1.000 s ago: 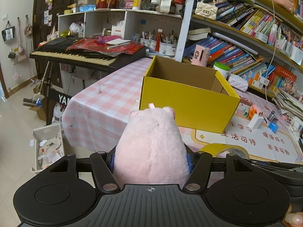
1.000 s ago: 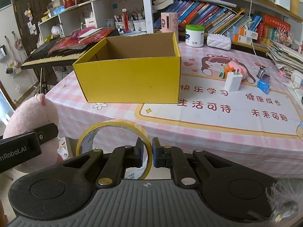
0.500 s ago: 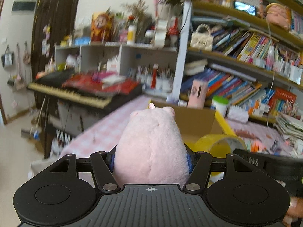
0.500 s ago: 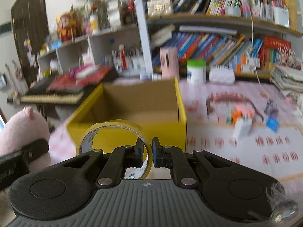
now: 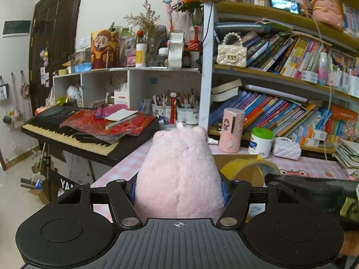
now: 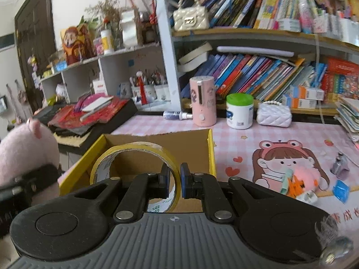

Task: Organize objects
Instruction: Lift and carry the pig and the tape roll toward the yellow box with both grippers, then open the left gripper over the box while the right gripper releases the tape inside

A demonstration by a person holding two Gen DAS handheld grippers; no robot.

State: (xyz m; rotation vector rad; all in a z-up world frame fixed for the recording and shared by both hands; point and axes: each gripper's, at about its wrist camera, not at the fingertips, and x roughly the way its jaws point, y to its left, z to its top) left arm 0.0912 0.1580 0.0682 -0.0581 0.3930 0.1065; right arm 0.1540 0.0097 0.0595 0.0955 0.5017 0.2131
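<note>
My left gripper (image 5: 179, 190) is shut on a pink plush toy (image 5: 179, 170) and holds it up at the left side of the yellow cardboard box (image 6: 211, 154). The plush also shows at the left edge of the right wrist view (image 6: 27, 150). My right gripper (image 6: 174, 181) is shut on the rim of a yellow tape roll (image 6: 134, 154) and holds it just above the open box. The roll also shows in the left wrist view (image 5: 249, 168), right of the plush. The box interior looks empty where visible.
The box stands on a pink checked table (image 6: 269, 132). A pink cylinder (image 6: 203, 100), a green-lidded jar (image 6: 239, 111) and a white purse (image 6: 274, 114) stand behind it. Small toys (image 6: 303, 183) lie at the right. A keyboard (image 5: 85, 134) stands left; bookshelves (image 5: 280, 71) behind.
Both grippers have risen and moved forward toward the box. The tape roll now hangs over the box opening, and the plush is level with its left side.
</note>
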